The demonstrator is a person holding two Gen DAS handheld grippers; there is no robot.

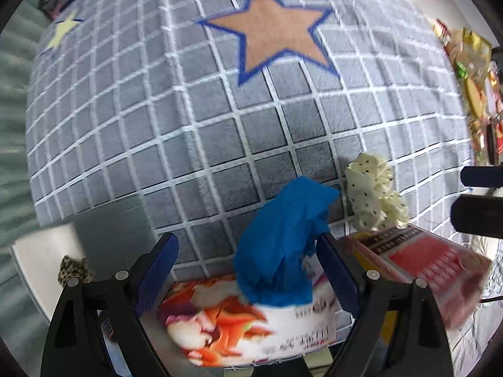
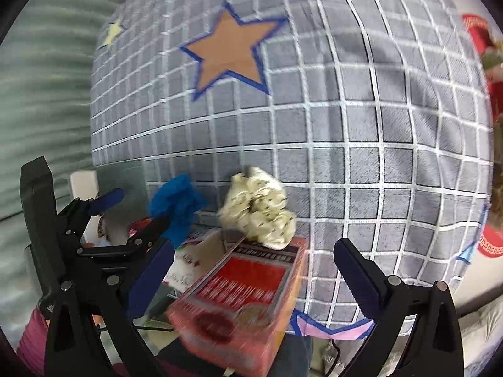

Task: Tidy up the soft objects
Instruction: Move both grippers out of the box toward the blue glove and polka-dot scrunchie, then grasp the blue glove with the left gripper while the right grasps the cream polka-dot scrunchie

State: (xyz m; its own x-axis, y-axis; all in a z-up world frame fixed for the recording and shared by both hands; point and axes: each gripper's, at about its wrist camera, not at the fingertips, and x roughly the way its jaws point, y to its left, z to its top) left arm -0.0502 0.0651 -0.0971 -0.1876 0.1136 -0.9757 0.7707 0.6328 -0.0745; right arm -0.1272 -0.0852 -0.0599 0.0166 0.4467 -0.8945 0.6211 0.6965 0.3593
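A crumpled blue cloth point(image 1: 279, 245) lies on a flat packet with a food picture point(image 1: 239, 323). My left gripper point(image 1: 248, 242) hangs over both, its jaws wide open around the cloth and not pressing on it. A cream dotted scrunchie point(image 2: 261, 210) rests on the far end of a red box point(image 2: 248, 295). Above that box my right gripper point(image 2: 254, 248) is open, with a gap on each side. The blue cloth point(image 2: 176, 207) and the left gripper point(image 2: 141, 207) show at the left of the right wrist view. The scrunchie point(image 1: 374, 194) shows right of the cloth in the left wrist view.
A grey grid rug point(image 1: 188, 110) with an orange star point(image 1: 270, 37) covers the floor. A leopard-print scrunchie point(image 1: 74, 270) lies on a white surface point(image 1: 34, 260) at the left. Snack packets point(image 1: 468, 62) line the rug's right edge. Red items point(image 2: 484, 40) sit at the far right.
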